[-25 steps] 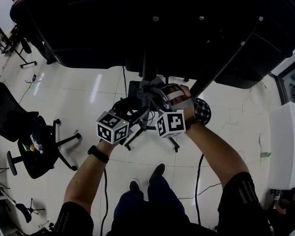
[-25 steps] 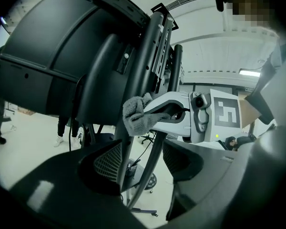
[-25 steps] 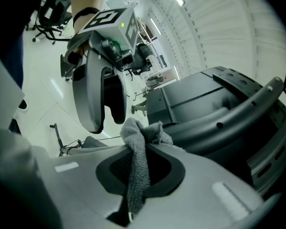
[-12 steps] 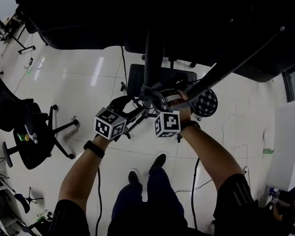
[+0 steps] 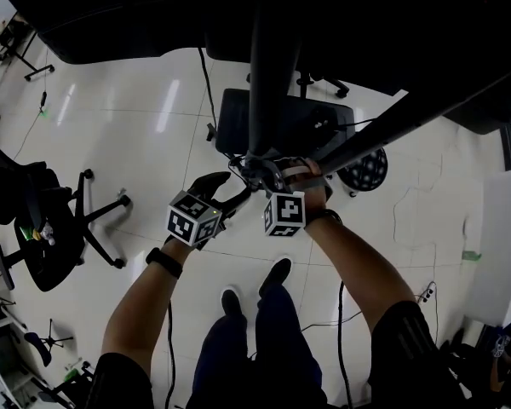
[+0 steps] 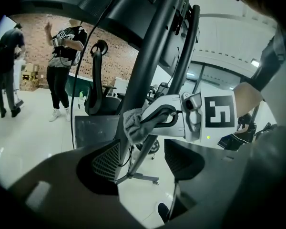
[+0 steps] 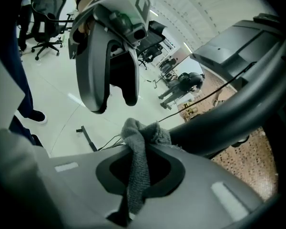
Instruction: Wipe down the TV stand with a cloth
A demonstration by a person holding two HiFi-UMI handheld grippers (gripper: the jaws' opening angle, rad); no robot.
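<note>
The right gripper [image 7: 136, 171] has its jaws shut on a grey cloth [image 7: 142, 133], a strip of it pinched between them and the bunched end sticking out in front. That bunch is pressed against the dark upright pole [image 5: 268, 66] of the stand [image 5: 383, 130], low down, just above where the pole meets the flat black base [image 5: 238, 118] on the floor [image 5: 136, 143]. The left gripper [image 6: 144, 160] hangs close beside the right one, on the other side of the pole, with its jaws wide apart and only a thin lower strut and pale floor showing between them; it touches neither cloth nor pole as far as I can see. A slanted bar of the stand runs up to the right from behind the right gripper, and a thin cable [image 5: 206, 83] trails down to the base. A black office chair [image 5: 47, 228] stands well off to the left, and a round stool [image 5: 368, 167] sits near the base on the right. The person's shoes [image 5: 277, 275] are planted just short of the stand. Two other people [image 6: 64, 66] stand far back by a brick wall
</note>
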